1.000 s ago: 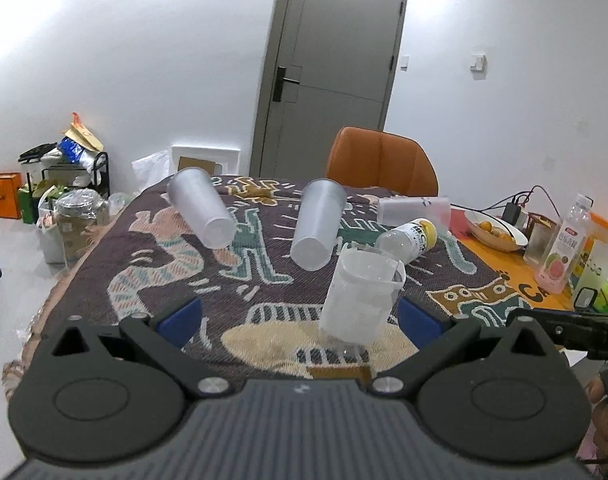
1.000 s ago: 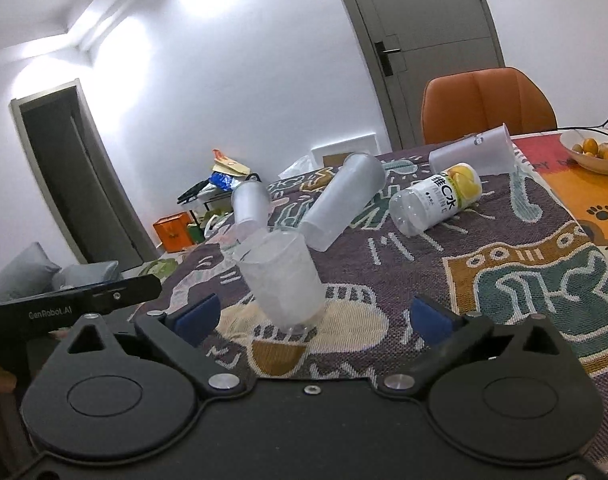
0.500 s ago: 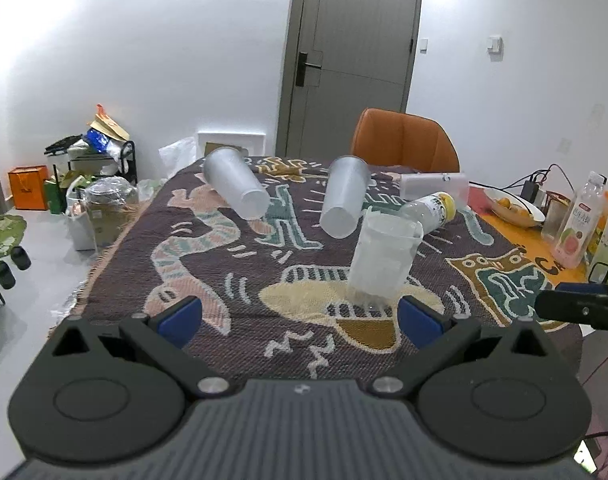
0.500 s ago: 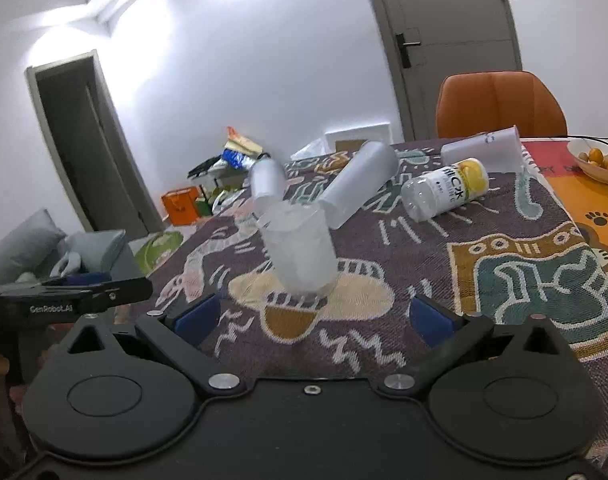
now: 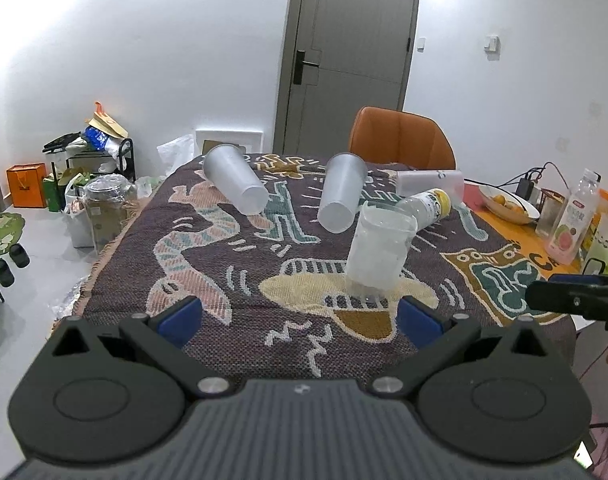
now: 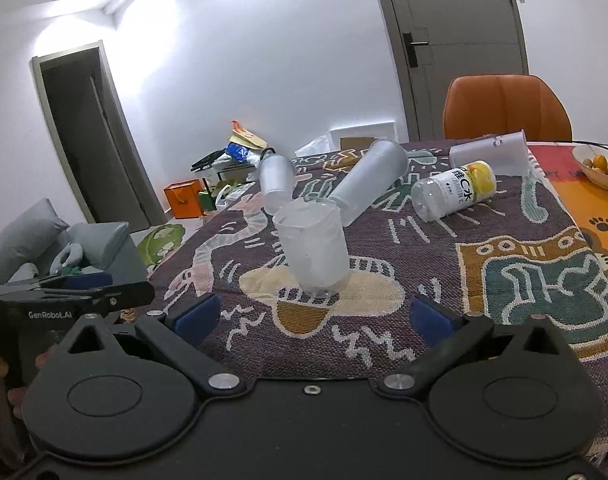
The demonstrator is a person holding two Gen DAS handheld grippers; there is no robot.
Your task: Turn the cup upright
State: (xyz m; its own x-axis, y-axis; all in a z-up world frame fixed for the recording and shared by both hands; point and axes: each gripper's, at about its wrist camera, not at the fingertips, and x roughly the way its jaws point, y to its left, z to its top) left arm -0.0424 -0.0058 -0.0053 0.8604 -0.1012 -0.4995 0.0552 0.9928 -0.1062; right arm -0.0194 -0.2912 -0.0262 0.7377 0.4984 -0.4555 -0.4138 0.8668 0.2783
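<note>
patterned cloth (image 5: 232, 280) as landmark: one cup (image 5: 378, 248) stands upright near its front edge, just ahead of both tools. three more cups and one bottle (image 5: 426, 206) lie on their sides behind it. left gripper (image 5: 300, 320) and right gripper (image 6: 312, 316) both spread wide, holding nothing.

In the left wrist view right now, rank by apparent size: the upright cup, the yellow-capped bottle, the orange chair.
1. orange chair
2. upright cup, though it sits nearest the camera
3. yellow-capped bottle, partly hidden behind the cup, so unsure
</note>
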